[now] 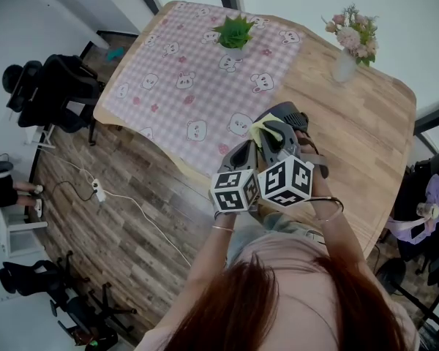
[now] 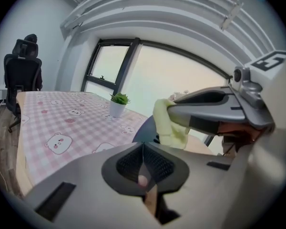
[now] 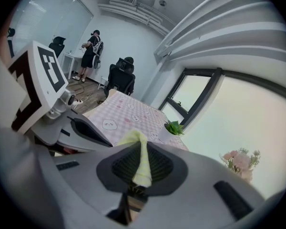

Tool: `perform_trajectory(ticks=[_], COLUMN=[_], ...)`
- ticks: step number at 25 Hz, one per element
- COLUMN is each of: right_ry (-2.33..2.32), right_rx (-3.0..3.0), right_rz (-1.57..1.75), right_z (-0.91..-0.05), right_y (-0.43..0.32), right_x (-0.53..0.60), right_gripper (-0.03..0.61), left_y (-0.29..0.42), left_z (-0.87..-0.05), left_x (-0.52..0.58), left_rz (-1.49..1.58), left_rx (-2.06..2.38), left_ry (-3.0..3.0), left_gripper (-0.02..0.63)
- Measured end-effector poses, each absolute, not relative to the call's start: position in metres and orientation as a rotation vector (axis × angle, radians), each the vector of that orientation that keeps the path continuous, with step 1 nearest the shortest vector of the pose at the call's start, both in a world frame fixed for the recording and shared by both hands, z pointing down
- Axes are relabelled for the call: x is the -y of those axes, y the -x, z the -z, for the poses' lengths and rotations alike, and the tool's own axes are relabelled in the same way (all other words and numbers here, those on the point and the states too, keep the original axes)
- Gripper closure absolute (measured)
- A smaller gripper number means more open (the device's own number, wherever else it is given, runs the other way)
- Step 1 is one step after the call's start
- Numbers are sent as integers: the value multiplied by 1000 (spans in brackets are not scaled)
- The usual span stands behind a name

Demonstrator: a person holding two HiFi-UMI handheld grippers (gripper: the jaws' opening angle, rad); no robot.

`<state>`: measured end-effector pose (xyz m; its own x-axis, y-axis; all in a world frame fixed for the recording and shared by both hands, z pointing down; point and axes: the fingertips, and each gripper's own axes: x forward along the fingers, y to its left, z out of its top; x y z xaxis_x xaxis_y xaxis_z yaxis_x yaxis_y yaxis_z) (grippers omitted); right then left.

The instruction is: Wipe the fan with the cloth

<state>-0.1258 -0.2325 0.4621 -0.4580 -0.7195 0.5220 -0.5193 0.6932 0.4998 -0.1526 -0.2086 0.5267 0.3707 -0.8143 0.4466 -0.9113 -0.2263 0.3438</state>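
A pale yellow cloth (image 3: 142, 162) hangs pinched between the jaws of my right gripper (image 3: 142, 152), which is shut on it. In the head view the cloth (image 1: 260, 131) shows at the tip of the right gripper (image 1: 276, 136), held over the wooden table's near edge. My left gripper (image 2: 143, 146) is shut with nothing in it and sits close beside the right one (image 1: 243, 156). From the left gripper view the cloth (image 2: 169, 126) droops from the right gripper's jaws. A dark rounded shape (image 2: 144, 129) lies just behind; I cannot tell if it is the fan.
A pink checked tablecloth with bears (image 1: 194, 68) covers the far half of the wooden table (image 1: 377, 141). A small potted plant (image 1: 234, 34) and a vase of pink flowers (image 1: 350, 44) stand on it. Office chairs (image 1: 55, 90) and a power strip (image 1: 97, 190) are on the floor at left.
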Motion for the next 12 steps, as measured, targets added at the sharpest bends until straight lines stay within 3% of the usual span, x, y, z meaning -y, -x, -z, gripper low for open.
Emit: perform_trajectory(ticks=[12], right_ry=[-973], right_rx=[2194], right_rz=[286], right_z=[-460], right_y=[121], right_x=[236], right_gripper=[546], left_y=[139], left_z=[-523], left_x=[212], left_rz=[-297], left_rx=[1473], left_ry=[-2133], left_gripper=[601])
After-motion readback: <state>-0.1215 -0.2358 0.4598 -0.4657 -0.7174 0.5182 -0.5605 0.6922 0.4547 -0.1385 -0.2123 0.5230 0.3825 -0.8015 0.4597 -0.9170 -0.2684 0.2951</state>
